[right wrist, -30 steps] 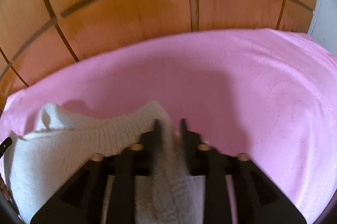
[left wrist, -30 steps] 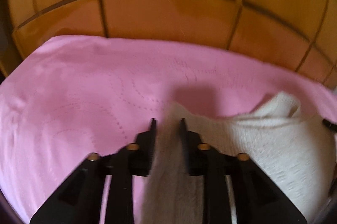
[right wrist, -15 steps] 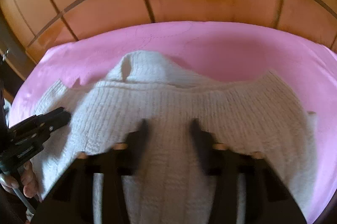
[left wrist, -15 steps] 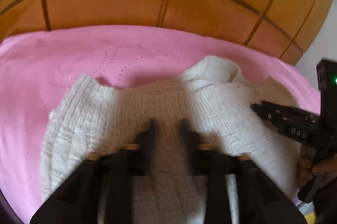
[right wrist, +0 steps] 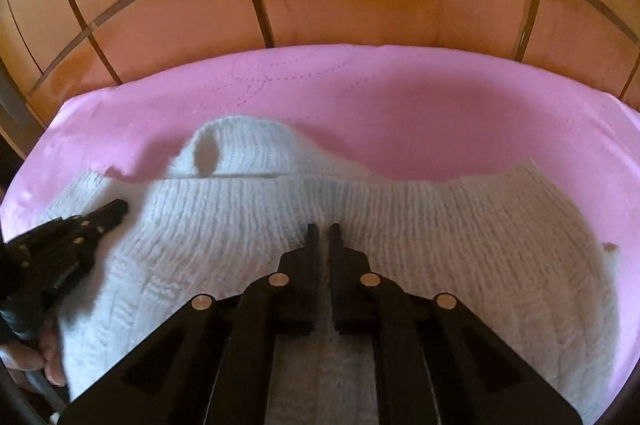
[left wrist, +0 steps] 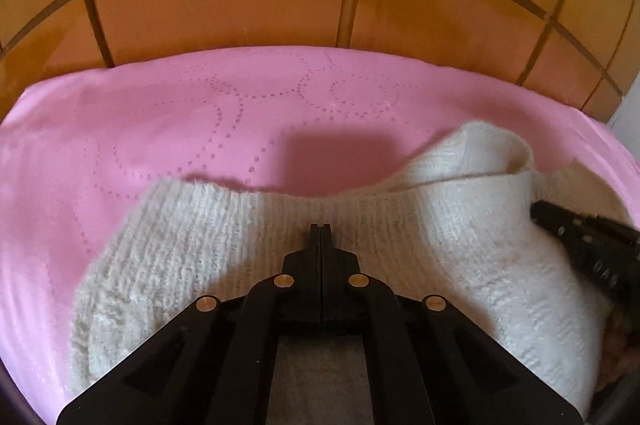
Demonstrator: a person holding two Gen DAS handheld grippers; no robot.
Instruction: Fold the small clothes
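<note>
Pink quilted bedspread [left wrist: 168, 129] covers the surface, stitched with dotted circles; glossy wooden panelled doors [left wrist: 224, 5] rise behind it. The cream knit sweater [left wrist: 192, 249] lies spread on the bedspread. The left gripper [left wrist: 321, 227] and right gripper [right wrist: 323, 227] have just closed, fingers pressed together over the knit.

Both wrist cameras look steeply down, close over the white knit sweater [left wrist: 360, 225] [right wrist: 400, 225] at 6 o'clock, sharing it and the pink cover [left wrist: 160, 129] [right wrist: 400, 105] towards 12.
</note>
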